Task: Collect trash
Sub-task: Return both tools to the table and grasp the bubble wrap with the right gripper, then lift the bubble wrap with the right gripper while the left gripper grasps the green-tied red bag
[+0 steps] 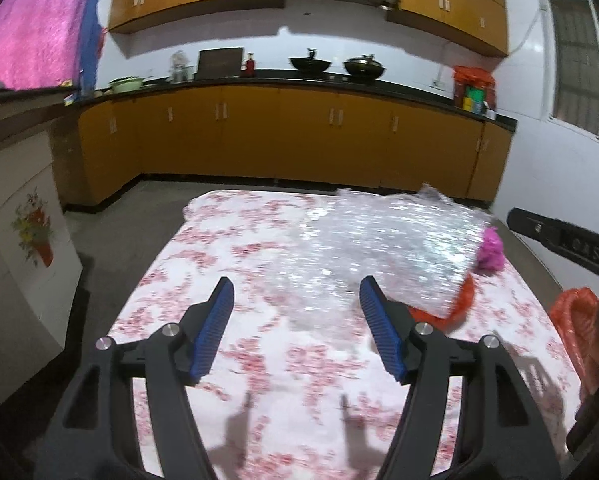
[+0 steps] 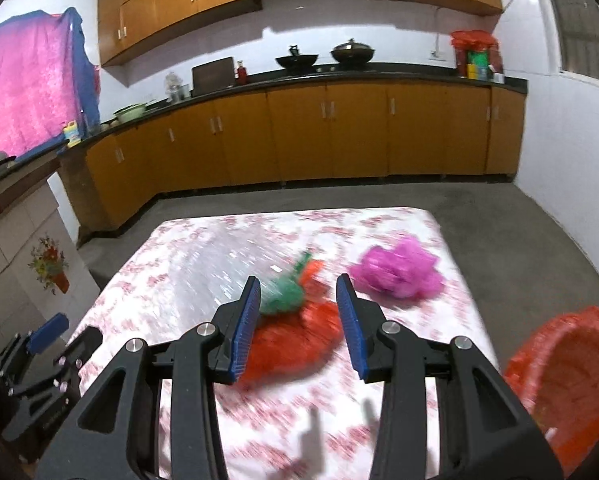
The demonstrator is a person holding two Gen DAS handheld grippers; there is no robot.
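both grippers' jaws gape empty above trash on the floral tablecloth [image 2: 379, 392].

both black claws with blue ribbed pads tilt downward; the left claw [image 1: 296, 298] gapes wide and empty, the right claw [image 2: 297, 293] stands narrower, gripping nothing.

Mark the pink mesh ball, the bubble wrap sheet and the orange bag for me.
pink mesh ball [image 2: 399, 274]: right wrist view, its middle.
bubble wrap sheet [image 1: 379, 244]: left wrist view, sheet's centre.
orange bag [image 2: 579, 364]: right wrist view, its inner wall.
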